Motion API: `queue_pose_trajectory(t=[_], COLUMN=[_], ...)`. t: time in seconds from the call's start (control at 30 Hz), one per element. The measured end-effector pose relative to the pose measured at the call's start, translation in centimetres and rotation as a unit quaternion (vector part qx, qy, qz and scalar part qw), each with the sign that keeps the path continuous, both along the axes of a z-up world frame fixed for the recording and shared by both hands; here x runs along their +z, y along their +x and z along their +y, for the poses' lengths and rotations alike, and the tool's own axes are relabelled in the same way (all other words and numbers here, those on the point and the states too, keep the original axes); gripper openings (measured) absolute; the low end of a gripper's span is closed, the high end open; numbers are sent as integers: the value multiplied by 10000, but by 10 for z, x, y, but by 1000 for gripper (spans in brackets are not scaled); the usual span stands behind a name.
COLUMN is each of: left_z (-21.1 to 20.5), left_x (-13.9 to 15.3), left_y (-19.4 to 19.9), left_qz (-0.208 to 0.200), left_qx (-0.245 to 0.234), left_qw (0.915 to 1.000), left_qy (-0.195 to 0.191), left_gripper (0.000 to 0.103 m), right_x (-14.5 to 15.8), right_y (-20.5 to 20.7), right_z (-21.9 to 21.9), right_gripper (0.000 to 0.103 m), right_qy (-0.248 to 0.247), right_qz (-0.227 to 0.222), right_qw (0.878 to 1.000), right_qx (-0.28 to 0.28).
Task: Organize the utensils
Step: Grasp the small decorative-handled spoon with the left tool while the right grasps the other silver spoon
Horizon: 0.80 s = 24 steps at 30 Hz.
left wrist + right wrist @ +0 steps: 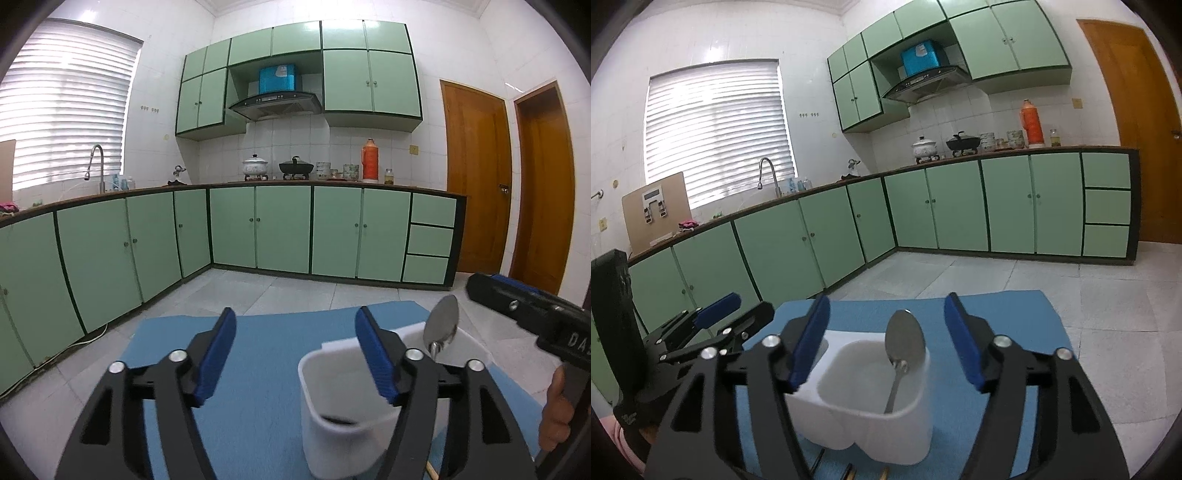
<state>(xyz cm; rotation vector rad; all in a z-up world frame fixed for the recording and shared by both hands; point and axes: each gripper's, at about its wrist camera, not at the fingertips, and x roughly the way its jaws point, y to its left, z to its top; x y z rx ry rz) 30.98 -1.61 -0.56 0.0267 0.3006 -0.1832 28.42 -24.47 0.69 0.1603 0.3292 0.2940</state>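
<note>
A white utensil holder with two compartments stands on a blue mat. A metal spoon stands bowl-up in its right compartment, leaning on the far rim. My right gripper hovers just above the holder, jaws wide apart, with nothing pressed between its blue pads. In the left wrist view the holder sits under my right finger, with the spoon behind it. My left gripper is open and empty. Utensil tips lie at the mat's near edge.
The mat lies on a low surface above a pale tiled floor. Green kitchen cabinets run along the back and left, with pots and an orange thermos on the counter. Wooden doors stand at the right. A hand holds the right gripper's handle.
</note>
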Motion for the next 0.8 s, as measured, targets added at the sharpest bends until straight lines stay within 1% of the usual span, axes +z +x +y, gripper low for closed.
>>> queue_pose_trajectory(t=[0.03, 0.1, 0.13, 0.2, 0.33, 0.4, 0.47, 0.5, 0.57, 0.67, 0.8], left_z=[3, 11, 17, 26, 38, 39, 37, 35, 30, 24, 21], left_x=[2, 5, 6, 5, -8, -24, -35, -43, -55, -71, -87], left_y=[-6, -17, -22, -33, -51, -60, -68, -72, -77, -81, -78], left_qz=[28, 157, 274, 566, 1226, 1682, 1944, 2096, 2278, 2522, 2711], left_qx=[9, 18, 5, -34, 92, 142, 150, 224, 290, 275, 318], left_qw=[10000, 9999, 9996, 9983, 9924, 9856, 9808, 9773, 9729, 9667, 9615], left_qy=[-11, -48, -84, -134, -54, 18, 89, 189, 281, 324, 315], left_gripper=[75, 87, 89, 92, 93, 93, 93, 93, 93, 92, 85], right_x=[1, 4, 5, 3, -11, -20, -30, -33, -43, -56, -66], right_y=[-4, -20, -26, -41, -61, -69, -79, -83, -92, -104, -110], right_z=[-2, -8, -11, -17, -27, -31, -33, -33, -33, -32, -37], right_gripper=[76, 82, 87, 89, 91, 91, 91, 91, 91, 91, 91], right_qy=[-27, -179, -251, -484, -925, -1066, -1186, -1248, -1415, -1513, -1510], right_qz=[-8, -4, 20, 137, 546, 737, 900, 951, 1051, 1147, 1253], right_qw=[10000, 9997, 9996, 9985, 9938, 9910, 9882, 9869, 9834, 9812, 9798], right_qx=[-31, -136, -153, -209, -291, -340, -354, -370, -431, -358, -378])
